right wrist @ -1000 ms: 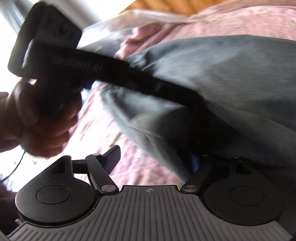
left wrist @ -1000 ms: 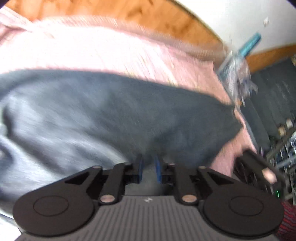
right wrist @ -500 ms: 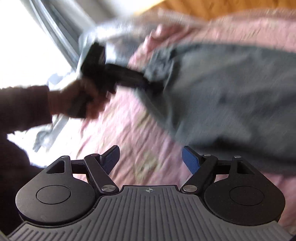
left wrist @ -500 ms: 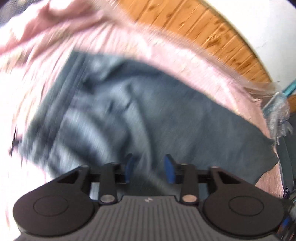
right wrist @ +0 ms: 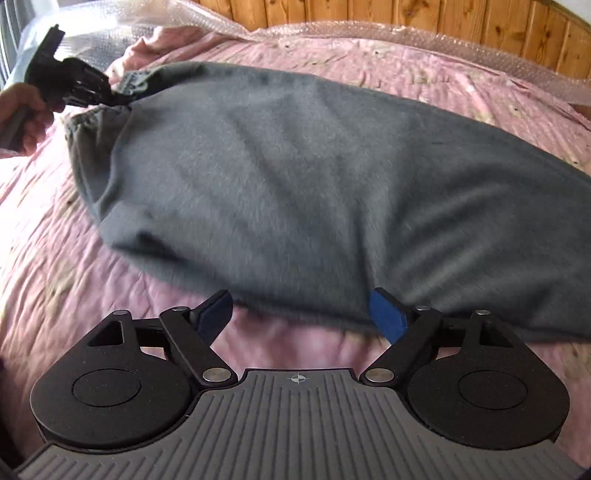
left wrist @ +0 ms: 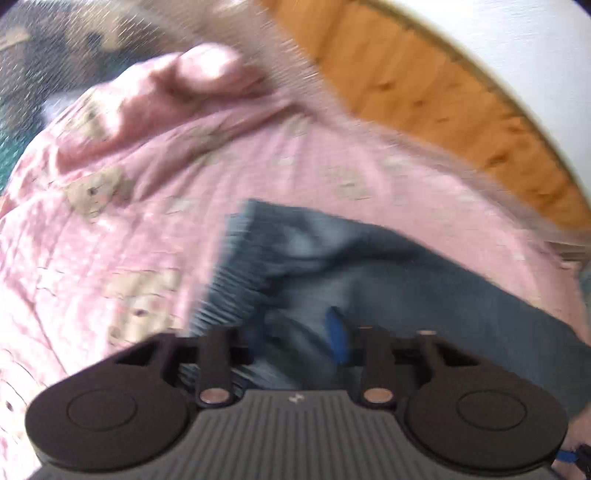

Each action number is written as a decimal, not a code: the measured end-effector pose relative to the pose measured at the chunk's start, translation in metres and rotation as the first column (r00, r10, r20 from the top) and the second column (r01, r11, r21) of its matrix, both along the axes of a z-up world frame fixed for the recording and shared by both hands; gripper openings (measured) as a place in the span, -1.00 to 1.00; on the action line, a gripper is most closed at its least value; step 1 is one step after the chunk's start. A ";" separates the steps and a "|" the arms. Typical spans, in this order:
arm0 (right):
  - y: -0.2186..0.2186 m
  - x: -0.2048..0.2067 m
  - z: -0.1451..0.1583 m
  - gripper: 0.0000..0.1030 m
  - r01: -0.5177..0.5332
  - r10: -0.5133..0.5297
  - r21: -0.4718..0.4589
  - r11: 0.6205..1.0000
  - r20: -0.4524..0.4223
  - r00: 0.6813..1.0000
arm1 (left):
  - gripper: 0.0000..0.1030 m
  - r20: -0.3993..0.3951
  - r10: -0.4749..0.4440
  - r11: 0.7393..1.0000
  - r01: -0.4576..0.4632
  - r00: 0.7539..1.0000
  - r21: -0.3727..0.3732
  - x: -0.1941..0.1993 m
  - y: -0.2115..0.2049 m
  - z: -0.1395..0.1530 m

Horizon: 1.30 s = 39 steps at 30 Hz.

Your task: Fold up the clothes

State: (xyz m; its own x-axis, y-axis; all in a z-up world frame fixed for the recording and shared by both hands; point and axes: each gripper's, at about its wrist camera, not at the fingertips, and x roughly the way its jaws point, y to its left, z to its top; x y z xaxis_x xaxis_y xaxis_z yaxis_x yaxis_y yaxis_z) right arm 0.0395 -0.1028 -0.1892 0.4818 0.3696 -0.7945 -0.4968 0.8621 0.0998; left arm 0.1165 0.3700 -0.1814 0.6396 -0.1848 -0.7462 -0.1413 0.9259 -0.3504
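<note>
Right gripper [right wrist: 301, 314]: jaws spread wide, empty, at the near edge of the grey garment [right wrist: 314, 177].
Left gripper [left wrist: 295, 332]: blurred; one blue pad shows, the other is hidden in cloth; cannot tell its state.
Left gripper, right view [right wrist: 79, 86]: at the garment's ribbed far-left end.
Grey garment: lies spread on the pink bedspread [right wrist: 74, 258]; right end cut off.
Headboard [right wrist: 369, 13]: wooden, beyond the garment.

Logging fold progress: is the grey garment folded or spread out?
Spread out: the grey garment lies as one long sheet across the pink bedspread.
</note>
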 end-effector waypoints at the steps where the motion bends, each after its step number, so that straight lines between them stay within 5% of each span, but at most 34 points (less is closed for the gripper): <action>1: -0.011 0.000 0.010 0.49 0.038 -0.039 0.035 0.999 0.008 0.999 | 0.07 0.029 -0.045 0.999 0.045 0.999 -0.016 -0.010 -0.012 0.006; 5: -0.057 0.027 0.030 0.47 0.226 -0.229 0.050 0.973 0.077 0.970 | 0.09 -0.010 -0.198 0.980 0.198 0.980 -0.004 -0.035 -0.056 -0.005; 7: -0.083 0.051 0.024 0.38 0.308 -0.308 0.006 0.951 0.081 0.948 | 0.04 -0.121 -0.145 0.982 0.158 0.982 0.108 -0.037 -0.065 -0.032; 11: -0.136 0.094 -0.007 0.21 0.384 -0.383 -0.096 0.918 0.029 0.923 | -0.24 -0.155 0.020 0.969 0.019 0.988 0.245 -0.052 -0.066 -0.032; 12: -0.148 0.100 -0.011 0.25 0.370 -0.371 -0.100 0.924 0.013 0.929 | -0.23 -0.177 0.068 0.960 -0.016 0.982 0.279 -0.054 -0.067 -0.029; 15: -0.177 0.108 -0.001 0.14 0.285 -0.285 -0.072 0.956 -0.001 0.958 | -0.02 -0.172 0.133 0.972 -0.094 0.976 0.216 -0.079 -0.075 -0.010; 19: -0.227 0.115 0.035 0.18 0.223 -0.215 -0.046 0.974 0.134 0.967 | 0.04 -0.222 0.192 0.976 -0.162 0.956 0.147 -0.118 -0.104 0.008; 25: -0.302 0.201 0.032 0.17 0.151 -0.110 -0.180 0.972 0.221 0.969 | 0.05 -0.306 0.329 0.943 -0.291 0.894 0.163 -0.195 -0.168 0.020; 28: -0.323 0.248 0.013 0.17 0.068 -0.016 -0.251 0.966 0.201 0.979 | 0.05 -0.349 0.400 0.916 -0.370 0.847 0.152 -0.230 -0.195 0.023; 31: -0.330 0.270 -0.005 0.14 -0.085 0.121 -0.287 0.954 0.107 0.987 | 0.05 -0.361 0.429 0.903 -0.394 0.828 0.169 -0.246 -0.222 0.031; 32: -0.332 0.276 -0.011 0.10 -0.140 0.168 -0.293 0.946 0.071 0.983 | 0.05 -0.354 0.435 0.900 -0.397 0.828 0.179 -0.248 -0.230 0.036; 33: -0.334 0.279 -0.014 -0.15 -0.184 0.205 -0.286 0.940 0.044 0.978 | 0.05 -0.347 0.441 0.897 -0.399 0.827 0.189 -0.250 -0.237 0.040; 35: -0.336 0.286 -0.008 -0.88 -0.212 0.221 -0.247 0.946 0.010 0.975 | 0.05 -0.331 0.458 0.888 -0.409 0.825 0.210 -0.254 -0.250 0.049; 39: -0.356 0.279 0.007 -1.00 -0.131 0.143 -0.159 0.979 0.062 0.988 | 0.05 -0.317 0.500 0.865 -0.455 0.806 0.210 -0.254 -0.261 0.057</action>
